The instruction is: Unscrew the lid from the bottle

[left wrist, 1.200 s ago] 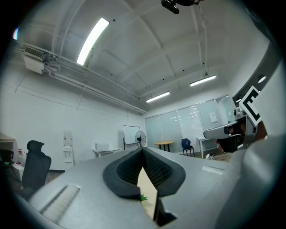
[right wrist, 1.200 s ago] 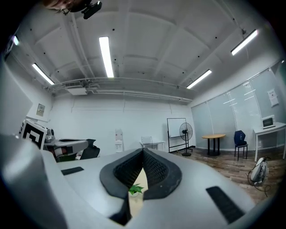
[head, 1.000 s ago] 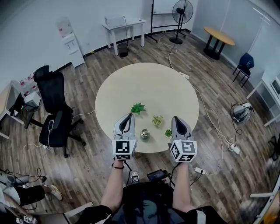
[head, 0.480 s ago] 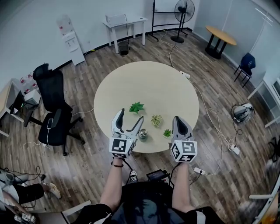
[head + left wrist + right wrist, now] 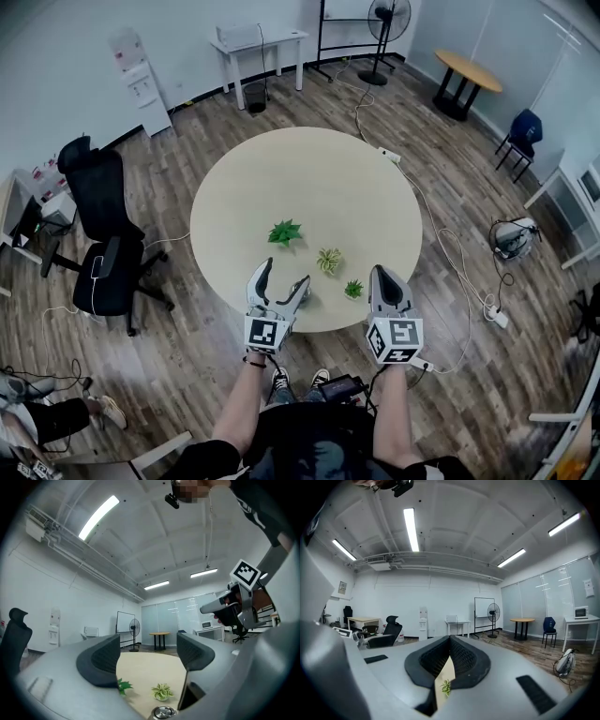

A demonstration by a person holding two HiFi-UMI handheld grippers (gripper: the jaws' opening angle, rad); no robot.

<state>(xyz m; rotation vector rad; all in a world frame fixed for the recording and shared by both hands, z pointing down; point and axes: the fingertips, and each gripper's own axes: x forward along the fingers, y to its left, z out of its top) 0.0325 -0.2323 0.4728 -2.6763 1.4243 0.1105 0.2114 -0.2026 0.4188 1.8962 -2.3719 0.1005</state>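
Observation:
Only the bottle's round metal lid point(image 5: 162, 711) shows, at the bottom edge of the left gripper view, low between the jaws and touched by neither pad. In the head view my left gripper point(image 5: 286, 274) stands open over the near edge of the round beige table point(image 5: 253, 178); its jaws have just been opening, and its right finger covers the bottle there. My right gripper point(image 5: 386, 277) hovers at the table's near right edge, shut with nothing in it. In its own view its pads point(image 5: 450, 656) meet. The left gripper view also catches the right gripper point(image 5: 229, 607), off to the right.
Three small potted plants point(image 5: 284, 232), point(image 5: 328, 260), point(image 5: 353, 289) stand on the near half of the table. A black office chair point(image 5: 98, 253) is on the floor to the left. Cables and a power strip point(image 5: 497, 317) lie to the right.
The left gripper's jaws went from shut to wide open. Both grippers came down and nearer the table's front edge. The bottle, plain between them before, is now covered by the left gripper.

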